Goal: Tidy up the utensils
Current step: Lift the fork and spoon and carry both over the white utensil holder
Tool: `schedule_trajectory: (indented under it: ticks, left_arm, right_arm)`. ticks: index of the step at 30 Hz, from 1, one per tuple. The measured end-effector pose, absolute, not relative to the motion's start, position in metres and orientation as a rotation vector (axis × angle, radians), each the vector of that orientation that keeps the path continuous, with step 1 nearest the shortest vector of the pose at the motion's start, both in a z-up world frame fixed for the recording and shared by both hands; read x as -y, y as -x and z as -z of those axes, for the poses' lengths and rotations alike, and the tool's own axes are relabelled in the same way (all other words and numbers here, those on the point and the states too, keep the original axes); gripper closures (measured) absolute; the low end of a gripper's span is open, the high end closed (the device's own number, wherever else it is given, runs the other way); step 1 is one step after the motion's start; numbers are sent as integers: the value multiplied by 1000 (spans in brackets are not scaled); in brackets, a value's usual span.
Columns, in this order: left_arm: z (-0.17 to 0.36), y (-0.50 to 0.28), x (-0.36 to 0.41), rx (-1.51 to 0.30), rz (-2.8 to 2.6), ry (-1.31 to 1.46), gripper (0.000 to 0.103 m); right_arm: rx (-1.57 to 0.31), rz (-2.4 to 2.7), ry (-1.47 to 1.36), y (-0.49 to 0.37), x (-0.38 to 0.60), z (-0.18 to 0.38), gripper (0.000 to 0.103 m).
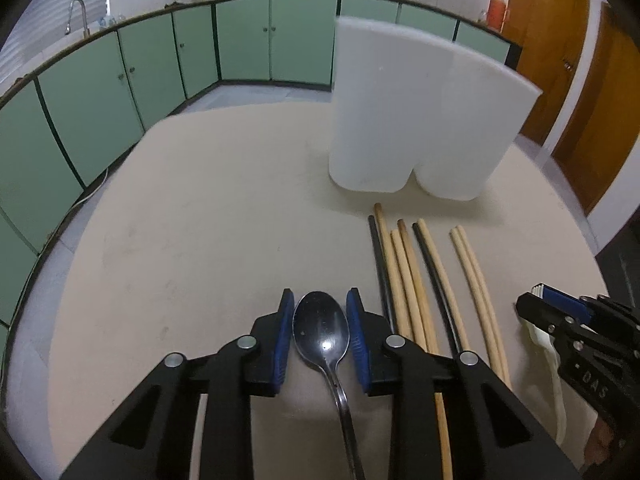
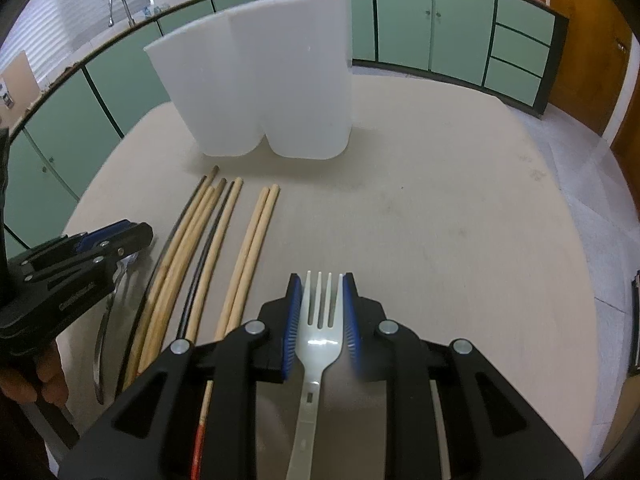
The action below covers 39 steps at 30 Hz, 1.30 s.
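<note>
Gripping is the step in hand: a metal spoon (image 1: 322,330) is bracketed at its bowl by the blue pads of the left claw (image 1: 320,336), low in the centre of the left wrist view, with its handle running back under the claw. The pads appear to press the bowl's edges, so the spoon is judged held, though it seems not yet lifted from the counter (image 1: 192,216). A white plastic fork (image 2: 320,320) is clamped at its neck by the right claw (image 2: 320,320), low in the centre of the right wrist view, tines pointing toward the top of the frame.

Between the two claws, wooden and dark chopsticks (image 2: 208,248) are laid loose on the counter, tips toward the holder. A white two-compartment holder (image 1: 420,120) is stood upright beyond them, in the upper right of the left view and the upper centre of the right view. What it contains cannot be seen.

Next, each utensil would need to be raised clear of the counter, tipped upright and carried over the holder's rim before being released into a compartment. The spoon's smooth rounded bowl is judged liable to slip in the pads.
</note>
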<state>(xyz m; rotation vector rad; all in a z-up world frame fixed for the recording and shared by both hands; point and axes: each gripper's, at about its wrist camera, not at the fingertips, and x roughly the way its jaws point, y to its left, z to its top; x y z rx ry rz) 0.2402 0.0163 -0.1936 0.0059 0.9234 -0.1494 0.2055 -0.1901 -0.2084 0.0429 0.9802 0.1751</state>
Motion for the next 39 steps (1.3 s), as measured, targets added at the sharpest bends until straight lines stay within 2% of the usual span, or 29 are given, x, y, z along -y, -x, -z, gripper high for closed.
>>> schedule_trajectory:
  ticks: [14,28,39]
  left_arm:
    - [140,-185,-31,-645,166,23,77]
    - [100,-169,-31,-494,172,52,77]
    - [14,-196,-32,-302,232,90,77]
  right_arm:
    - [-764,-247,-60,-177,195,144,83]
    - [-614,-252,-60,-172,203,92,84]
    - [-421,-295,-59,-221,218,14,84]
